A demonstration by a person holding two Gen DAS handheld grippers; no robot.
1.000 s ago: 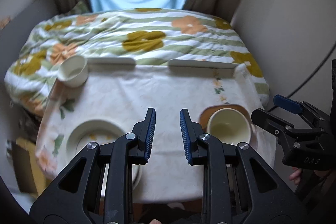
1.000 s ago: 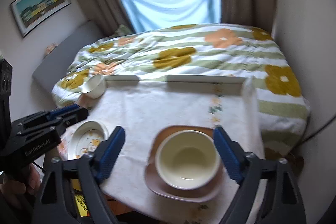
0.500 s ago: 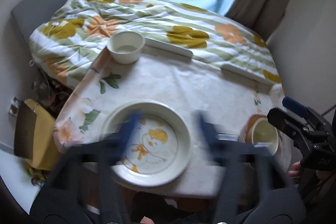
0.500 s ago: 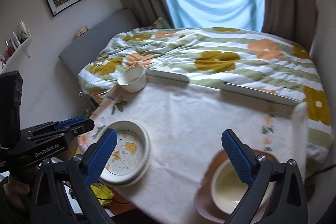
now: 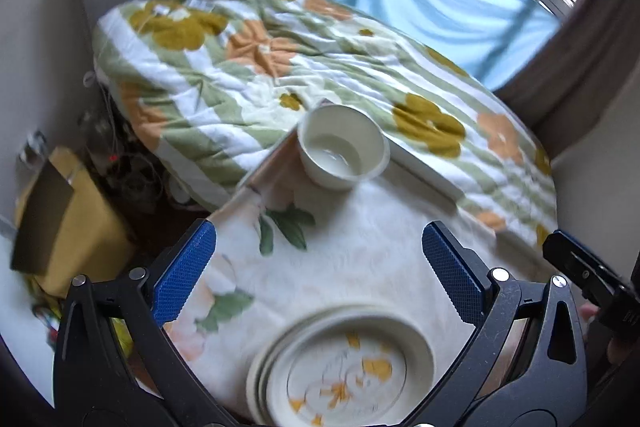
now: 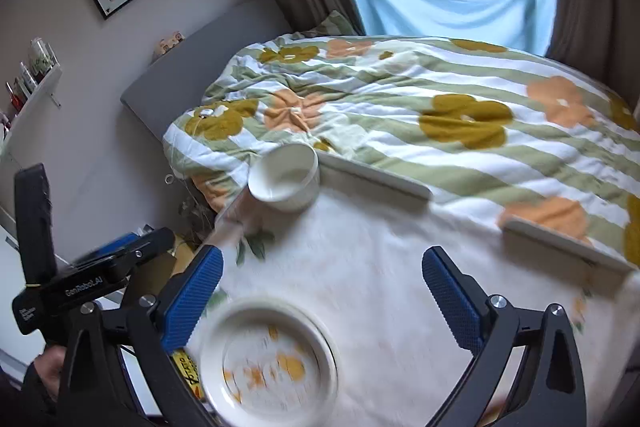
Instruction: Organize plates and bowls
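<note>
A stack of cream plates [image 5: 344, 363] with a yellow bird pattern lies at the near left of the table [image 5: 360, 251]. My left gripper [image 5: 316, 227] hangs above it. Its jaws are opening wide and grip nothing, and the plates show low between its fingers. A small white bowl [image 5: 344, 147] stands upright at the far left corner. The right wrist view shows the same plates [image 6: 268, 359] and bowl [image 6: 286, 177]. My right gripper [image 6: 323, 255] is open and empty, just right of the plates. The left gripper's body [image 6: 100, 267] is at its left.
A floral quilt [image 6: 440, 99] on a bed lies right behind the table. Two white rails [image 6: 376, 179] line the table's far edge. A cardboard box [image 5: 60, 219] and clutter sit on the floor to the left. A person's hand [image 6: 48, 375] holds the left gripper.
Both grippers swung left across the table. The left jaws went from nearly shut to wide apart. The brown plate with the cream bowl slid out of view and the patterned plates came under both grippers.
</note>
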